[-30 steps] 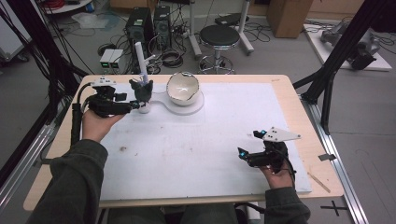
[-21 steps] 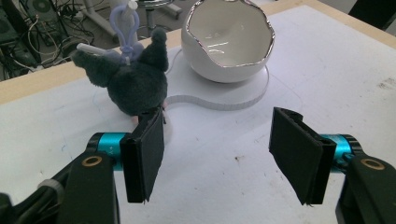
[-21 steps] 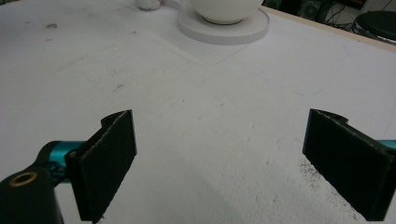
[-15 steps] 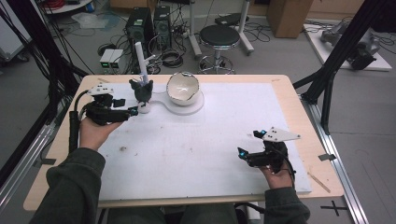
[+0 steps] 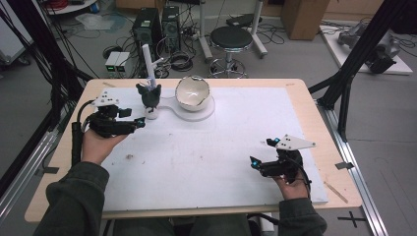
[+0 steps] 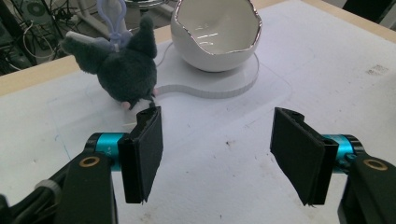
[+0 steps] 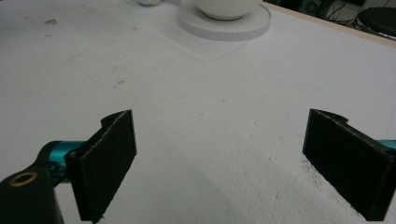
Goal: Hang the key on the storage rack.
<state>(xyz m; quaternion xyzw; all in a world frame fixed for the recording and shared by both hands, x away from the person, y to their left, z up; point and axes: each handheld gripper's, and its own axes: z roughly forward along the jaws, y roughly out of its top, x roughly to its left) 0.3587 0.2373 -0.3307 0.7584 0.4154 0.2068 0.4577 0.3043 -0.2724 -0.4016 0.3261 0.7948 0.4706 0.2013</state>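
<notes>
A dark grey plush toy point(image 5: 148, 96) with a pale clip on its head stands at the table's far left, beside a white eggshell-shaped bowl point(image 5: 193, 92) on a clear plate point(image 5: 169, 104). My left gripper point(image 5: 139, 122) lies just in front and left of the toy, apart from it. Its jaws have just been opening and nothing is between them. In the left gripper view, the toy point(image 6: 123, 70) sits beyond the left pad point(image 6: 147, 154), with the bowl point(image 6: 215, 35) farther off. My right gripper point(image 5: 264, 151) rests open at the near right, over bare white mat point(image 7: 210, 107).
A white mat point(image 5: 211, 157) covers most of the wooden table point(image 5: 64, 147). Beyond the far edge are a black stool point(image 5: 231, 37), computer cases and cables on the floor. A black frame leg point(image 5: 344, 83) stands at the right.
The left gripper has drawn back from the plush toy toward the near side, its jaws wider. The toy stays standing by the plate. The right hand has not moved.
</notes>
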